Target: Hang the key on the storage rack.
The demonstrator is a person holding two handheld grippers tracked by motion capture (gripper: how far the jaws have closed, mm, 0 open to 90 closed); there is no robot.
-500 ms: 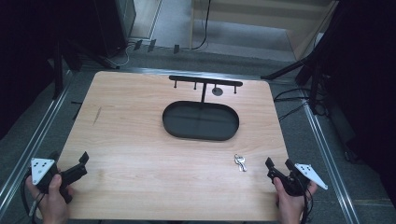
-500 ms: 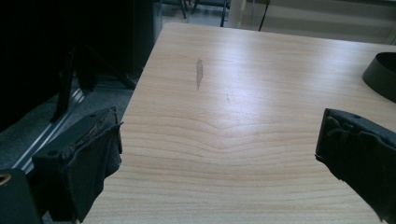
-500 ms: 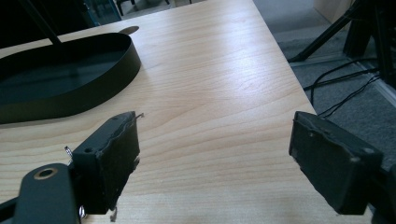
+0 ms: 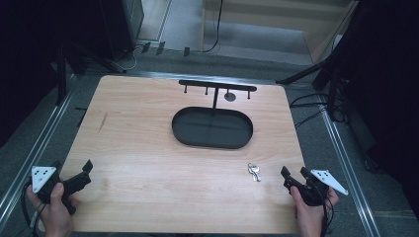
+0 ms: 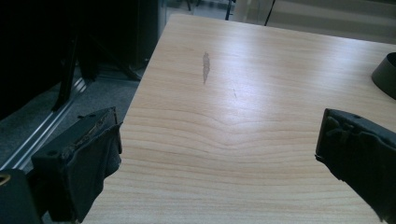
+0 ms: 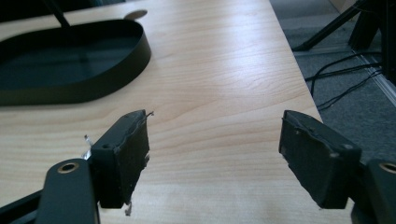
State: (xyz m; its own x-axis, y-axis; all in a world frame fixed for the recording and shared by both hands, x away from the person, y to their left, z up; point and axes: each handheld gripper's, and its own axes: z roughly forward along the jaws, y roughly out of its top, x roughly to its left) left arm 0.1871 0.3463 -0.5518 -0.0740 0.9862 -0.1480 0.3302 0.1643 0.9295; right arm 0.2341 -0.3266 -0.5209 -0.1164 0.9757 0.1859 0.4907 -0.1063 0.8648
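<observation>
Left claw at near-left counter corner, jaws spread, nothing between. Right claw at near-right edge, jaws spread, empty. Keys flat on counter just left of right claw, not touching. Black oval tray mid-counter, hook stand rising behind it.

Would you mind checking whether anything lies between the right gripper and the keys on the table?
Nothing visible does. The keys lie on bare wood just left of the open right gripper, with the black tray farther back.
</observation>
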